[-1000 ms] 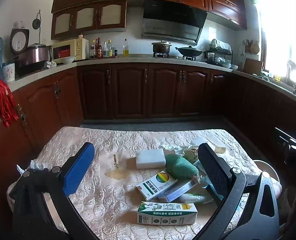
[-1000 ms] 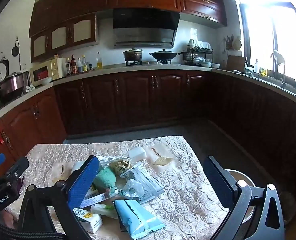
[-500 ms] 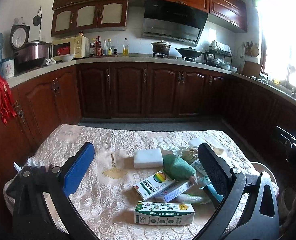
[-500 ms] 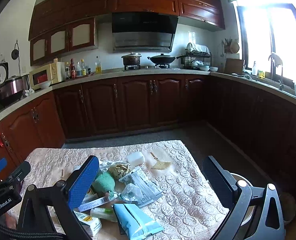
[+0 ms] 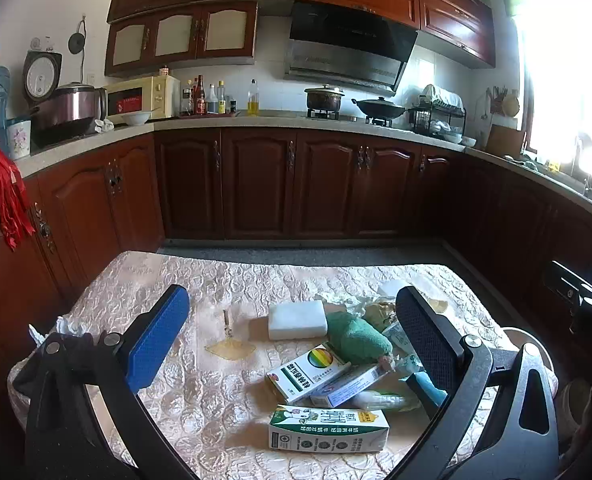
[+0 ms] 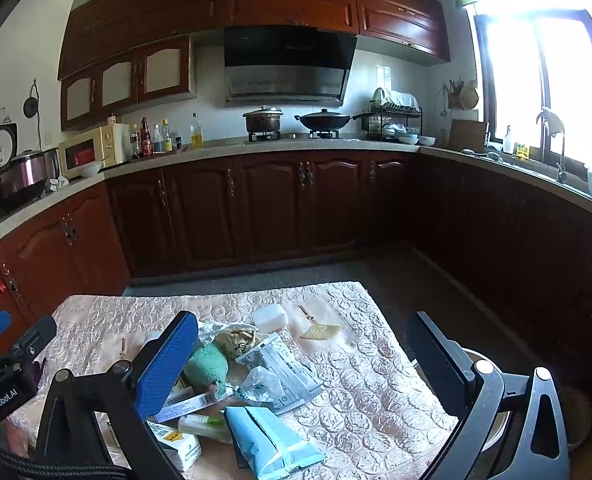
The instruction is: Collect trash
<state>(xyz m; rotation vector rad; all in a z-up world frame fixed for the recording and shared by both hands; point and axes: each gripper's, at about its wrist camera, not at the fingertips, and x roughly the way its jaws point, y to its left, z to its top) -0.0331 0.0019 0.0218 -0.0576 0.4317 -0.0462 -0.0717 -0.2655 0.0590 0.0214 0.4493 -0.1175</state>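
A heap of trash lies on a table with a cream quilted cloth [image 5: 199,400]. It holds a green milk carton [image 5: 328,428], a white box with a rainbow logo [image 5: 308,370], a green cloth lump [image 5: 356,336], a white block [image 5: 298,320] and a blue packet [image 6: 269,442]. A printed plastic wrapper [image 6: 279,364] lies in the right wrist view. My left gripper [image 5: 291,336] is open and empty above the heap. My right gripper [image 6: 300,360] is open and empty above the wrapper. Neither touches anything.
A small fan-shaped brush [image 5: 229,346] lies left of the heap. A round white bin [image 6: 492,420] stands beside the table's right edge. Dark wooden cabinets [image 5: 255,184] line the back and sides, with a strip of grey floor [image 5: 296,254] between them and the table.
Both grippers have tilted slightly; the table and trash sit a little lower in each view. Nothing was taken hold of.
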